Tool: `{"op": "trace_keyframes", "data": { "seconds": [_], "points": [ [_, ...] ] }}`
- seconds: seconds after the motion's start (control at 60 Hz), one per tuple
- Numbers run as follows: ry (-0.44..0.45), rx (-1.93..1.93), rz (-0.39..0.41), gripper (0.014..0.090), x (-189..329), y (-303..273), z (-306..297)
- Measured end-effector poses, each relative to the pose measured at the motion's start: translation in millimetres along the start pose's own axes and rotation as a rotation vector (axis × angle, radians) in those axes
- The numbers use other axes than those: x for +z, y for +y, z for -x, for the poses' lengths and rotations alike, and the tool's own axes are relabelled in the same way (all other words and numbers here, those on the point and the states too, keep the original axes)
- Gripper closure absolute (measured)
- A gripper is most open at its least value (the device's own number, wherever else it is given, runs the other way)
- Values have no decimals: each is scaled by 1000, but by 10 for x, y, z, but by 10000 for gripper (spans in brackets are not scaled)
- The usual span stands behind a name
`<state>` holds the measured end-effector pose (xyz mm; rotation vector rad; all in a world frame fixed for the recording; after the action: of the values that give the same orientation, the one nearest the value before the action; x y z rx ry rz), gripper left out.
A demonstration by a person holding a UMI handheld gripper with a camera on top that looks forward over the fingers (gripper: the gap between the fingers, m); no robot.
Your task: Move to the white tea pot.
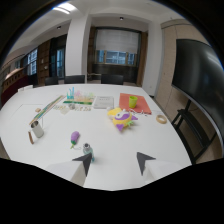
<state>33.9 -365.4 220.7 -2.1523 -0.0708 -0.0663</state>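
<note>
Looking along your gripper [115, 160], you have the jaws released: the two dark fingertips stand well apart with bare white table [165, 140] between them and nothing held.

The likeliest match for the white tea pot [36, 129] is the pale, squat vessel standing off to the left, well outside the left finger and further out across the table than either tip. It is small from here, so I cannot make out a spout or handle, and you should treat the identification as a judgement. It seems to stand upright, with a short brown item [30, 137] lying just beside it on the near side and a long green strip [47, 107] running away behind it.

The relation that matters is this: the pot does not lie on the line between your fingers. It sits ahead and sharply left, so the move calls for a swing to the left as much as an advance.

Two things stand on that path. A small grey object [87, 147] sits just ahead of the left fingertip, almost touching it in this view, and a purple toy [75, 137] lies just beyond it, towards the pot. Swinging low would risk knocking both, so I would carry the fingers above them or pass on their near side.

The yellow and purple soft toy [121, 118] lies straight ahead, beyond the fingers, and is not on your way.
</note>
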Motion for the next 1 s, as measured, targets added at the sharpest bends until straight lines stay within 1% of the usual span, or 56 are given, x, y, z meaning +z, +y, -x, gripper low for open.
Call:
{"op": "trace_keyframes", "data": {
  "seconds": [0.15,0.183,0.267,0.283,0.3,0.317,0.35,0.467,0.6,0.683,0.867,1.0],
  "points": [
    [-22,21,-1,193,-56,3,6],
    [-29,22,3,193,-92,39,-117],
    [-28,21,18,195,-141,139,-187],
    [-25,22,21,196,-112,146,-117],
    [-28,24,24,196,-172,180,-191],
    [-18,26,29,197,-98,166,4],
    [-25,33,36,195,-187,251,-106],
    [-20,40,59,204,-256,376,6],
    [-21,39,90,202,-266,606,497],
    [-28,36,111,201,-272,714,959],
    [-25,33,125,202,-181,846,2224],
    [-79,27,129,191,-60,801,3295]
  ]
}}
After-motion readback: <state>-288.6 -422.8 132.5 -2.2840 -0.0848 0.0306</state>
